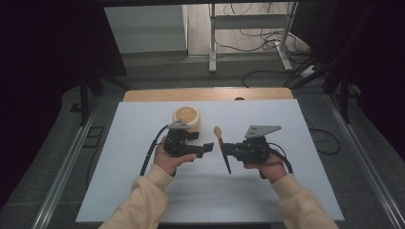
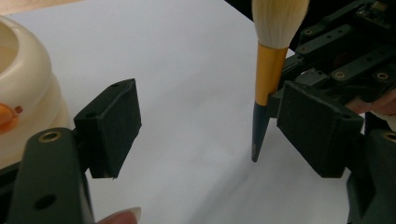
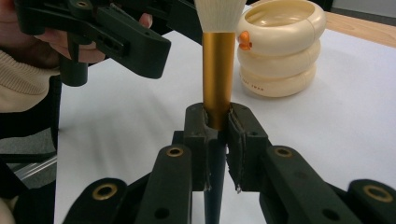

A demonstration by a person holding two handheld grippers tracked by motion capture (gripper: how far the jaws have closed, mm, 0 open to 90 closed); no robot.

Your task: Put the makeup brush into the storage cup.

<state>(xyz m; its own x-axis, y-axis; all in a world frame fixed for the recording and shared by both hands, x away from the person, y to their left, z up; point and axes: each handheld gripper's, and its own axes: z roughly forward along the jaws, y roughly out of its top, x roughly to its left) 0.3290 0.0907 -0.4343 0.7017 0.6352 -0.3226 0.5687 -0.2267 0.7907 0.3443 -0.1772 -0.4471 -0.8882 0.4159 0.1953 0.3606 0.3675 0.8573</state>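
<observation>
Right tongs [image 1: 225, 150] pinch a makeup brush [image 1: 222, 149] at the join of gold collar and dark handle. Seen close in the right gripper view, both pads are tight on the brush [image 3: 218, 84]. The brush is off the bench [image 1: 143, 191], held above the white sheet, bristles toward the far side, dark handle tip pointing back toward the person. Long axis runs roughly near-to-far, a bit tilted, crosswise to both tongs.

Left tongs [image 1: 208, 148] are spread with nothing between the pads. They point right, straight at the brush, tips near it but not touching. In the left gripper view the brush [image 2: 267, 79] sits just inside the right-hand pad [image 2: 317, 128], off-centre in the gap; the other pad is well clear of it.

Key relation: the brush lies just right of the left tongs, axis across their opening, so a short move rightward should centre it for a handover, my guess. The left hand [image 1: 169, 160] is the free one.

The cream ringed pot [image 1: 187, 118] stands upright behind the left tongs, apart from them.

View differences: the high view gives the full brush length and both hands; the right gripper view shows the pinch and the pot's [image 3: 280, 46] orange knob; the left gripper view shows the gap offset and the pot [image 2: 23, 84] at its left edge.
</observation>
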